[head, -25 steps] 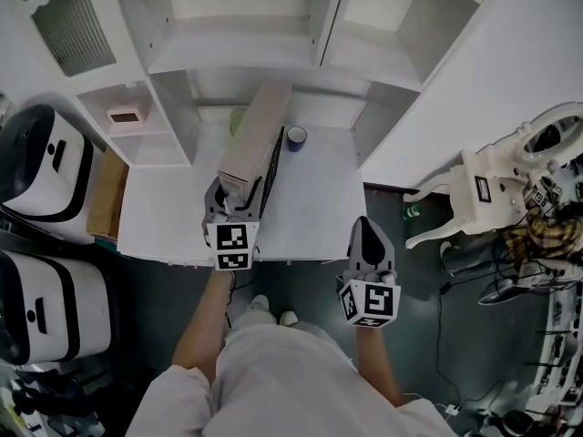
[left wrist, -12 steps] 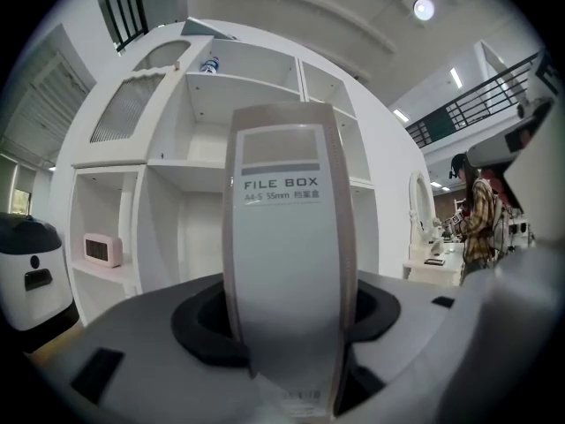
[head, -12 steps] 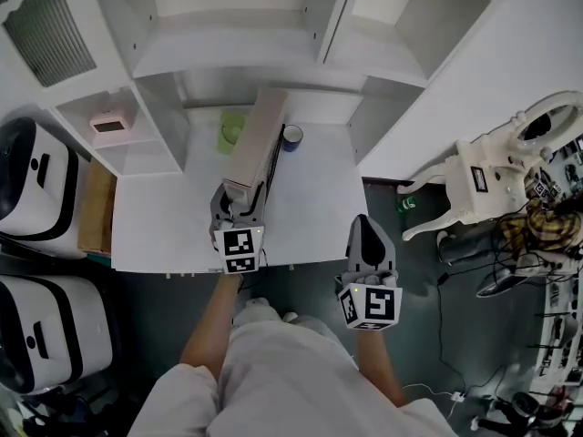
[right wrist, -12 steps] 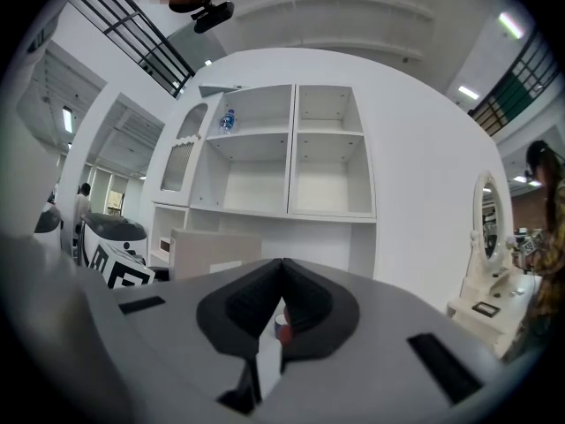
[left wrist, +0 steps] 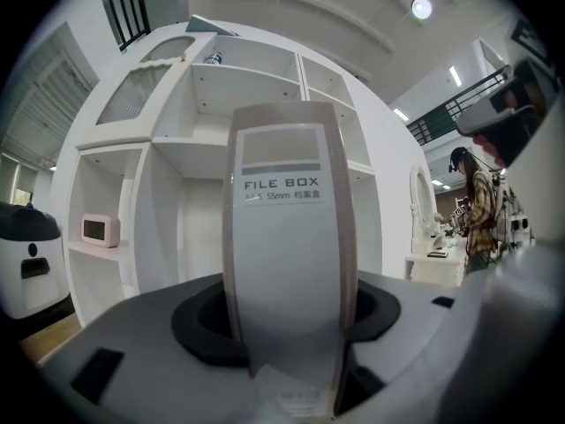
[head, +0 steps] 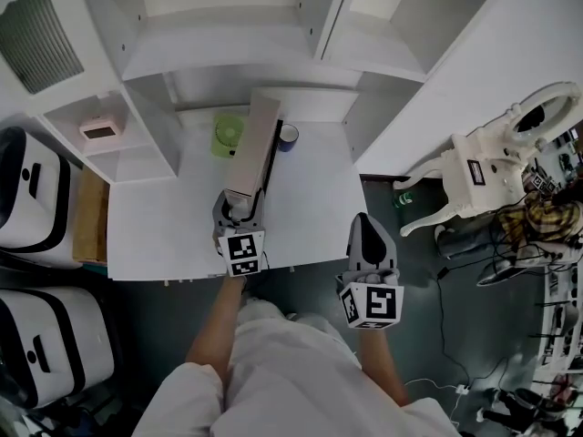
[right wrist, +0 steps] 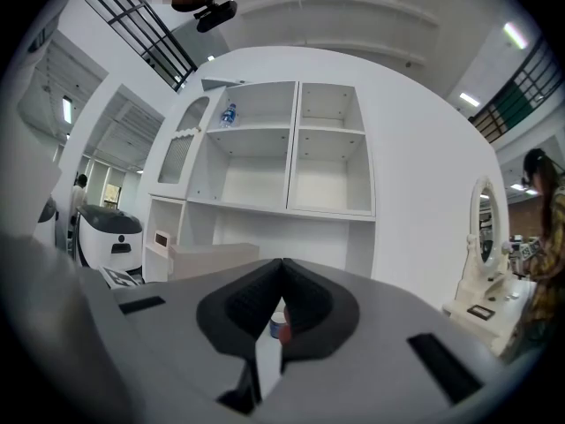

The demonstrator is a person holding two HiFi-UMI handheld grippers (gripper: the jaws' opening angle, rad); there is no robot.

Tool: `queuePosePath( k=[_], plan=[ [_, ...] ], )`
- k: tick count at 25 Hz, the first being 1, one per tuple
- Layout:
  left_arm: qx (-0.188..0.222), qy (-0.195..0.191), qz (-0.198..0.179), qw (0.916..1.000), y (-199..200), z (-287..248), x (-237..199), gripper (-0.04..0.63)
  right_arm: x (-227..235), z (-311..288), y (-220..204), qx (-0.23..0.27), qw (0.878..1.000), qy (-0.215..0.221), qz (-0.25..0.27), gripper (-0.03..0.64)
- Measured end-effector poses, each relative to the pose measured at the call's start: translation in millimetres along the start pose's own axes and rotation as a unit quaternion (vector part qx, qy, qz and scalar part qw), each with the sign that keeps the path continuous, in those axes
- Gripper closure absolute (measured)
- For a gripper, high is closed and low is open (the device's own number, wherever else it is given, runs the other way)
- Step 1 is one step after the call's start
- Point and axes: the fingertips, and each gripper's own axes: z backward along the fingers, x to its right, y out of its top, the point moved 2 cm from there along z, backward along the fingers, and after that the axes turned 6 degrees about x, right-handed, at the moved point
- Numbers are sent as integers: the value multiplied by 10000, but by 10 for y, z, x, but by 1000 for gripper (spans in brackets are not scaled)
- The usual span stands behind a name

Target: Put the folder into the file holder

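Left tool [head: 240,212] pinches the file box [head: 253,148], grip unchanged; bare counter [head: 310,198] to the box's right; right tool [head: 366,230] pressed together.

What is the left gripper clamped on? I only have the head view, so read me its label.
Observer: The left gripper is shut on a grey file box. The spine facing its camera reads FILE BOX.
Operator: Now check the right gripper's jaws.
Observer: The right gripper has its jaws together, with nothing held between them.
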Motion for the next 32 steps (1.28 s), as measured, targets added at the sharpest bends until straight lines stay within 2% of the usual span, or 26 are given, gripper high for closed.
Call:
queuePosePath(
  k=[7, 25, 28, 32],
  plan=[
    [-131, -44, -24, 9999, -348, -58, 9, 330, -45, 24, -63, 27, 10000, -40, 68, 629],
    [-202, -116, 0, 9997, -646, -72, -11, 313, 31, 76, -165, -16, 9998, -167, 126, 629],
    [-199, -197, -22, 9996, -670, -65, -4, 279, 15, 83, -167, -21, 9998, -137, 130, 629],
    [-158, -467, -25, 9988, -606, -39, 49, 181, 7, 95, -193, -67, 9999, -109, 105, 629]
  ],
)
